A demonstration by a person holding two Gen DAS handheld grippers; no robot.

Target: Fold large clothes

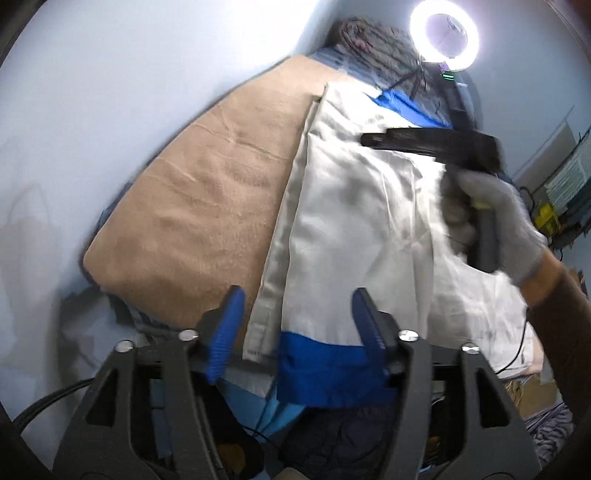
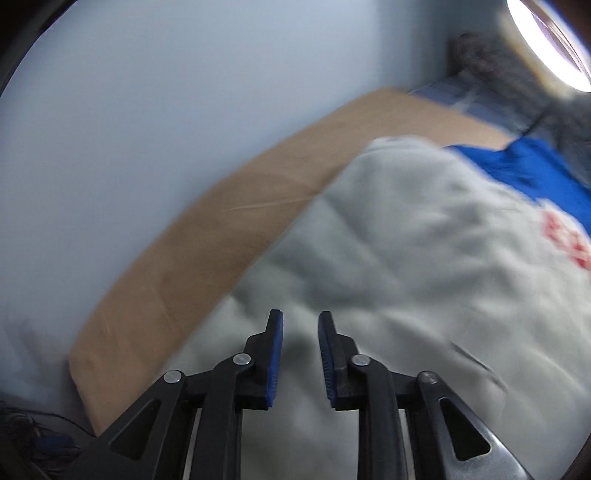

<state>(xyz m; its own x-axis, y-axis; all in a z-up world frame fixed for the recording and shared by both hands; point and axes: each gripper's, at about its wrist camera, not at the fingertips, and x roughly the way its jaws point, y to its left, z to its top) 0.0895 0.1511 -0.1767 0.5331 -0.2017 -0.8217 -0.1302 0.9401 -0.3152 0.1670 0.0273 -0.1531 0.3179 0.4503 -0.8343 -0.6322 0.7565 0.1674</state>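
Observation:
A large white garment with blue panels (image 1: pixel 354 229) lies partly folded on a tan blanket (image 1: pixel 199 206). My left gripper (image 1: pixel 295 317) is open, its jaws wide apart over the garment's near blue hem (image 1: pixel 325 365). In the left wrist view the right gripper (image 1: pixel 373 140), held by a gloved hand (image 1: pixel 502 221), hovers over the garment's far part. In the right wrist view the right gripper (image 2: pixel 301 328) is open with a narrow gap, empty, just above the white cloth (image 2: pixel 406 258). Red lettering (image 2: pixel 569 240) shows at the right.
A pale wall (image 1: pixel 110 110) borders the bed on the left. A lit ring light (image 1: pixel 445 35) stands at the far end, by dark bedding (image 1: pixel 369 37). Cables and clutter (image 1: pixel 554 206) lie at the right. Dark clothes (image 1: pixel 347 435) lie under my left gripper.

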